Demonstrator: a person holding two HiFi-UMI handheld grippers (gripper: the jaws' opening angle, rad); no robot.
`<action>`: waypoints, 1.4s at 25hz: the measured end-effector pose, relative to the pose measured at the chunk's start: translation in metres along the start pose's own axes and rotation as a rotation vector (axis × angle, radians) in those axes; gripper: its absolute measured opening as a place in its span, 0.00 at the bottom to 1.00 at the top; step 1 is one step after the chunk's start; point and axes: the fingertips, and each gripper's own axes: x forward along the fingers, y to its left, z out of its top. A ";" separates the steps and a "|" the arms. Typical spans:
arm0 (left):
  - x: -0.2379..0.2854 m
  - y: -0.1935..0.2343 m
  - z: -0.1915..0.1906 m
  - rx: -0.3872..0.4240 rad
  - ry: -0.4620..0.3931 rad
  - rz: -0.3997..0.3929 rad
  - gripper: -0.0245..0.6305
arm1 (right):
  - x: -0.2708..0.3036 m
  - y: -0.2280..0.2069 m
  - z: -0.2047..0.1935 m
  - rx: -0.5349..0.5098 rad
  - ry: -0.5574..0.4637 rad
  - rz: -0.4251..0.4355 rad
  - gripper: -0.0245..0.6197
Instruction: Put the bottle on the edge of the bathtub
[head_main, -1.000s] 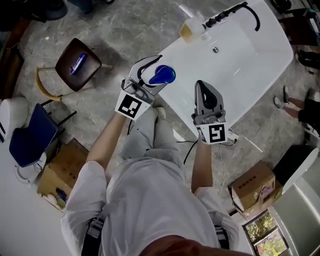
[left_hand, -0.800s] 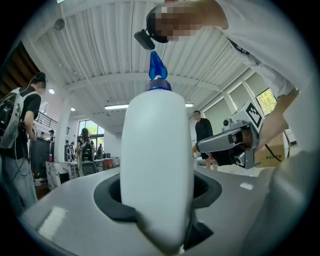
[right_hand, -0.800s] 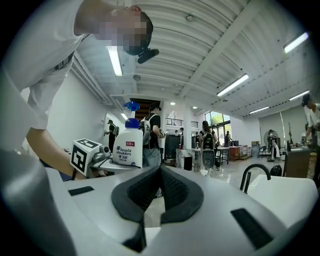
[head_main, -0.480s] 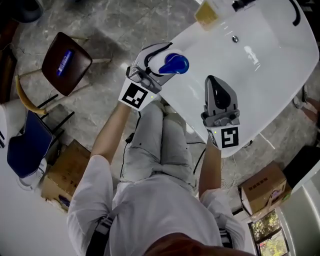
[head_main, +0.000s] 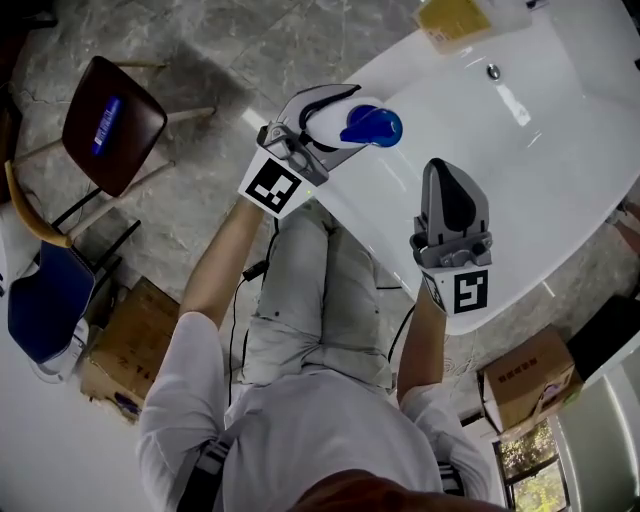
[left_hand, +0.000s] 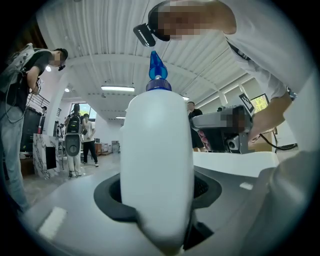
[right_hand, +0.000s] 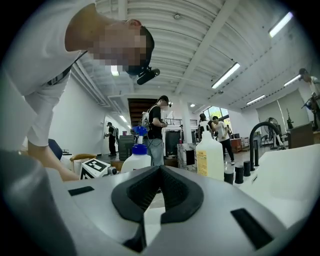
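Note:
My left gripper (head_main: 335, 122) is shut on a white bottle (head_main: 352, 118) with a blue nozzle cap. It holds the bottle upright over the near left rim of the white bathtub (head_main: 560, 150). In the left gripper view the bottle (left_hand: 157, 165) fills the middle, and both pads (left_hand: 112, 200) press on its sides. My right gripper (head_main: 452, 178) hovers over the tub's near rim to the right, shut and empty. From the right gripper view (right_hand: 160, 172) the bottle (right_hand: 136, 159) shows at the left beyond the closed jaws.
A translucent jug with a yellow label (head_main: 455, 20) and a black faucet (right_hand: 260, 140) stand at the tub's far end. A brown stool (head_main: 105, 120), a blue chair (head_main: 40, 300) and cardboard boxes (head_main: 130, 340) stand on the stone floor. Other people stand farther off.
The left gripper has carried the bottle up and to the right, further over the tub's rim. The right gripper has shifted slightly right and stays shut.

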 end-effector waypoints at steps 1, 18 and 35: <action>0.000 -0.001 -0.005 -0.001 0.001 -0.009 0.41 | 0.001 0.000 -0.002 0.005 0.000 -0.002 0.04; -0.006 0.000 -0.025 -0.097 0.033 -0.095 0.50 | 0.006 0.021 -0.016 0.096 0.052 0.000 0.04; -0.039 0.000 -0.006 -0.016 0.105 0.048 0.88 | -0.023 0.027 0.013 0.162 0.116 0.001 0.04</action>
